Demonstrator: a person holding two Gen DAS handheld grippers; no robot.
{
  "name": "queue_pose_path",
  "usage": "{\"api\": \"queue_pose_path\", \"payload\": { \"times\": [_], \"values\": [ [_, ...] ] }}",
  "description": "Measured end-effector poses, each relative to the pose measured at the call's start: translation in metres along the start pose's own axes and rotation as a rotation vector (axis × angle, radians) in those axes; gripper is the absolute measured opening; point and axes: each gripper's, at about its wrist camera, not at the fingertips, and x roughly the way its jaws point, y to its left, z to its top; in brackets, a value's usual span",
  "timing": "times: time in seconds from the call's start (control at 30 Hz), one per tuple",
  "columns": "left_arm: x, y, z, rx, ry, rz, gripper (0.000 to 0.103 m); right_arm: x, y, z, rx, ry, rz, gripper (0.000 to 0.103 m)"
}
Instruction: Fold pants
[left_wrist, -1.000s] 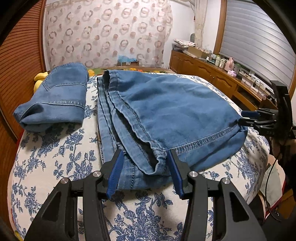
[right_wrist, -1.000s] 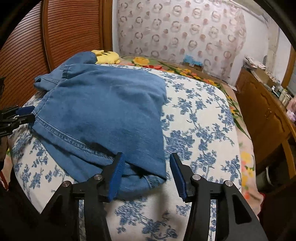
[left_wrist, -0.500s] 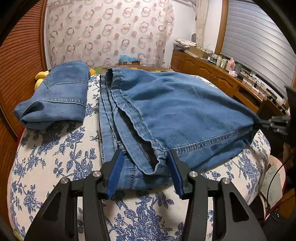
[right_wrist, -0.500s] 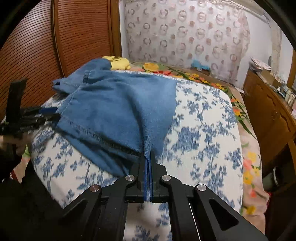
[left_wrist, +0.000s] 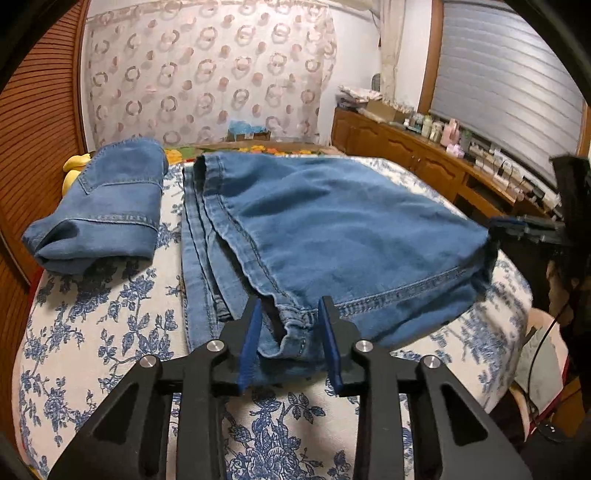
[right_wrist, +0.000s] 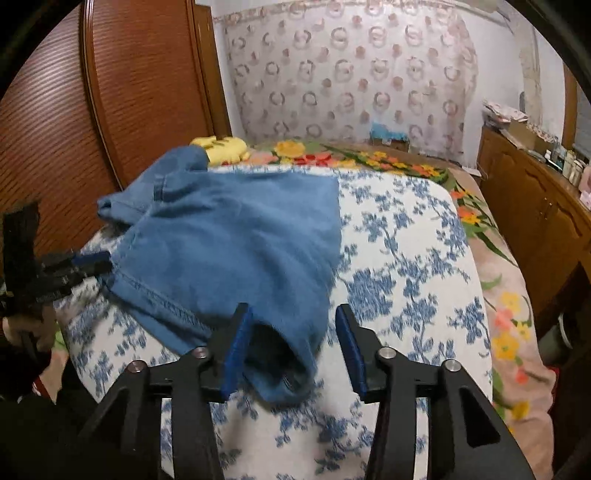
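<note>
While the pants (left_wrist: 332, 236) lie folded on the bed (left_wrist: 110, 332), spread over its blue-flowered cover, both grippers sit at the near hem. The left gripper (left_wrist: 290, 341) has its jaws partly apart and they have just been closing in; the bunched left corner of the hem lies between the blue pads, though I cannot tell whether they press on it yet. The right gripper (right_wrist: 293, 347) stands with its jaws about half apart, having just been opening, and the right corner of the hem rests loose between them, nearer the left pad, touched by neither as far as I can see. To the far left, just beside the pants, a second folded denim piece (left_wrist: 107, 206) lies on the cover, with a yellow soft toy (right_wrist: 223, 147) beyond it.
</note>
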Motion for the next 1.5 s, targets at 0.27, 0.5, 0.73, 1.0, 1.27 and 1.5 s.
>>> {"api": "queue_pose_path", "payload": {
  "times": [0.27, 0.5, 0.73, 1.0, 1.27, 1.5],
  "values": [
    [0.001, -0.003, -0.002, 0.011, 0.016, -0.005, 0.008, 0.046, -0.017, 0.009, 0.101, 0.060, -0.001, 0.051],
    [-0.012, 0.007, -0.005, 0.004, -0.001, -0.008, 0.007, 0.066, -0.022, 0.009, 0.133, 0.115, 0.029, 0.058],
    [-0.006, 0.007, -0.006, -0.012, 0.013, -0.012, 0.007, 0.083, -0.024, 0.006, 0.154, 0.153, 0.066, 0.058],
    [-0.006, 0.006, -0.006, -0.020, 0.026, -0.014, 0.008, 0.082, -0.017, 0.010, 0.146, 0.137, 0.137, 0.020],
    [-0.027, 0.018, -0.002, -0.057, -0.015, 0.012, 0.043, 0.034, 0.022, 0.053, 0.029, -0.049, 0.128, 0.014],
    [-0.057, 0.051, -0.003, -0.123, -0.088, 0.043, 0.072, 0.020, 0.095, 0.081, -0.130, -0.117, 0.223, 0.013]
  ]
}}
